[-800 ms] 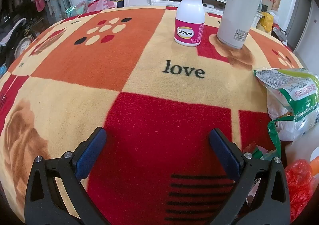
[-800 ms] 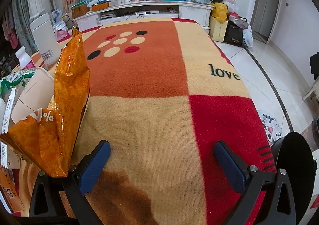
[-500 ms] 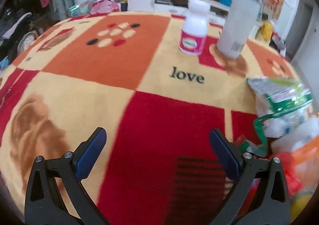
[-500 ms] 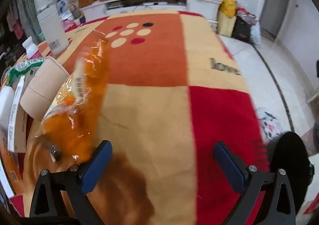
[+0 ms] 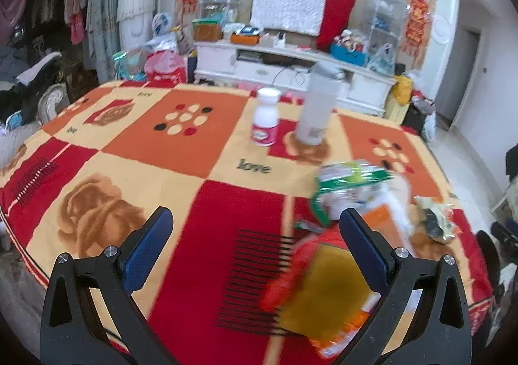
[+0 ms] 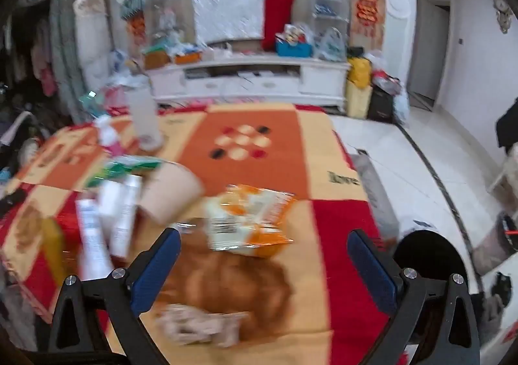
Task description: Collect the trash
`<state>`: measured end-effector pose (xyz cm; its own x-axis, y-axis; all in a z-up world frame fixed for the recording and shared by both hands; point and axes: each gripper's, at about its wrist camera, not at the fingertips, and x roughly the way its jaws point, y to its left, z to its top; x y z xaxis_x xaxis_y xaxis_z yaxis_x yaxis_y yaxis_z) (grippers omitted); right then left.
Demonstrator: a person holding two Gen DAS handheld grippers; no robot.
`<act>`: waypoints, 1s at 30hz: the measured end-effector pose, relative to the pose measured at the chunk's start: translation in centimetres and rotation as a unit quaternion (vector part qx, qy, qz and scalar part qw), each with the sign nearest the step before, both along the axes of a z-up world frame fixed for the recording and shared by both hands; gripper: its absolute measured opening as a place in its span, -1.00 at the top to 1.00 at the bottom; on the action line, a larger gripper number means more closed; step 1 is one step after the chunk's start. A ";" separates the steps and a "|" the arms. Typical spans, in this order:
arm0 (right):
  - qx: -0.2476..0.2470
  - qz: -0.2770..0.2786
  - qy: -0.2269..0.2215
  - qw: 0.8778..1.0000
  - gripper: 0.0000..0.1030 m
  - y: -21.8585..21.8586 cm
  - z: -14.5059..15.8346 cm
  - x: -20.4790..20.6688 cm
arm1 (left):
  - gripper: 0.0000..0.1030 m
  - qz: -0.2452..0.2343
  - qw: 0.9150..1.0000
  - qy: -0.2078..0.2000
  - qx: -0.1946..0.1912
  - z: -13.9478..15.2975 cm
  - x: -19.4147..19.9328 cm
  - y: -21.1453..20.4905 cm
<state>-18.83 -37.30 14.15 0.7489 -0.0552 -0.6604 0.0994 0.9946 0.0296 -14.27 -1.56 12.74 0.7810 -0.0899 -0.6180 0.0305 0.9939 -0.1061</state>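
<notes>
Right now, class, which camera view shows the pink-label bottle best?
Left wrist view: the bottle stands clear, cap and label visible. Right wrist view shows it only as a small blur at the left.

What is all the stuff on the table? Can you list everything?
blanket: one, red, orange and cream squares, covers the table.
pill bottle: one, white with pink label, upright, far side.
flask: one, white, upright, right of the pill bottle.
green-and-white bag: one, lying right of centre.
orange snack bag: one, orange and white, lying flat.
paper cup: one, beige, on its side.
left gripper: one, black with blue pads, open, empty.
right gripper: one, same colours, open, empty.
</notes>
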 end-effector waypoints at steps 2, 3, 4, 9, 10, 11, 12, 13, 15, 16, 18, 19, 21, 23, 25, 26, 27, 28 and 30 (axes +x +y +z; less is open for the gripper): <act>0.016 0.013 -0.019 1.000 -0.98 1.6 0.6 -0.9 | -0.99 -0.009 1.000 -0.011 -0.004 0.7 -1.4 -1.4; 0.021 0.018 -0.026 0.999 -0.98 2.2 0.8 -1.4 | -0.99 -0.013 1.000 -0.017 -0.006 1.0 -2.1 -2.0; 0.025 0.022 -0.035 0.999 -0.98 3.0 1.1 -2.0 | -0.99 -0.017 1.000 -0.023 -0.008 1.2 -2.6 -2.6; 0.015 0.019 -0.061 0.998 -0.98 5.2 1.6 -2.8 | -0.99 -0.032 0.998 -0.045 0.005 2.0 -4.4 -5.1; 0.016 0.019 -0.062 0.998 -0.98 5.4 1.7 -2.7 | -0.99 -0.033 0.998 -0.049 0.005 2.0 -4.7 -5.4; 0.015 0.017 -0.067 0.998 -0.98 5.3 1.8 -2.9 | -0.99 -0.034 0.998 -0.052 0.004 2.1 -5.0 -5.6; 0.014 0.014 -0.070 0.997 -0.98 5.3 1.8 -3.0 | -0.99 -0.034 0.998 -0.054 0.003 2.1 -5.0 -5.7; 0.013 0.012 -0.073 0.997 -0.98 5.3 1.8 -3.1 | -0.99 -0.034 0.998 -0.058 0.003 2.1 -5.2 -5.9; 0.015 0.014 -0.076 0.997 -0.98 5.4 1.8 -3.2 | -0.99 -0.034 0.998 -0.061 0.005 2.1 -5.6 -6.3; 0.016 0.014 -0.076 0.997 -0.98 5.4 1.7 -3.2 | -0.99 -0.035 0.998 -0.061 0.005 2.0 -5.6 -6.2; 0.016 0.013 -0.077 0.997 -0.98 5.4 1.7 -3.2 | -0.99 -0.036 0.997 -0.062 0.006 1.9 -5.7 -6.4; 0.017 0.013 -0.078 0.997 -0.98 5.5 1.7 -3.2 | -0.99 -0.035 0.997 -0.063 0.006 1.8 -5.8 -6.5; 0.019 0.014 -0.080 0.997 -0.98 5.6 1.7 -3.3 | -0.99 -0.035 0.997 -0.062 0.006 1.8 -5.8 -6.4; 0.017 0.014 -0.082 0.996 -0.98 5.8 1.8 -3.4 | -0.99 -0.036 0.997 -0.062 0.005 1.8 -5.8 -6.3; 0.016 0.016 -0.083 0.996 -0.98 5.9 1.8 -3.4 | -0.99 -0.036 0.998 -0.060 0.003 1.7 -5.9 -6.2; 0.016 0.016 -0.084 0.996 -0.98 6.0 1.9 -3.4 | -0.99 -0.036 0.998 -0.060 0.003 1.7 -6.0 -6.2; 0.016 0.016 -0.084 0.996 -0.98 6.0 1.9 -3.4 | -0.99 -0.035 0.998 -0.060 0.003 1.7 -6.0 -6.3; 0.017 0.016 -0.084 0.996 -0.98 6.0 1.9 -3.4 | -0.99 -0.035 0.998 -0.061 0.003 1.7 -6.0 -6.3; 0.018 0.016 -0.084 0.996 -0.98 6.0 1.9 -3.5 | -0.99 -0.034 0.998 -0.061 0.001 1.7 -6.0 -6.3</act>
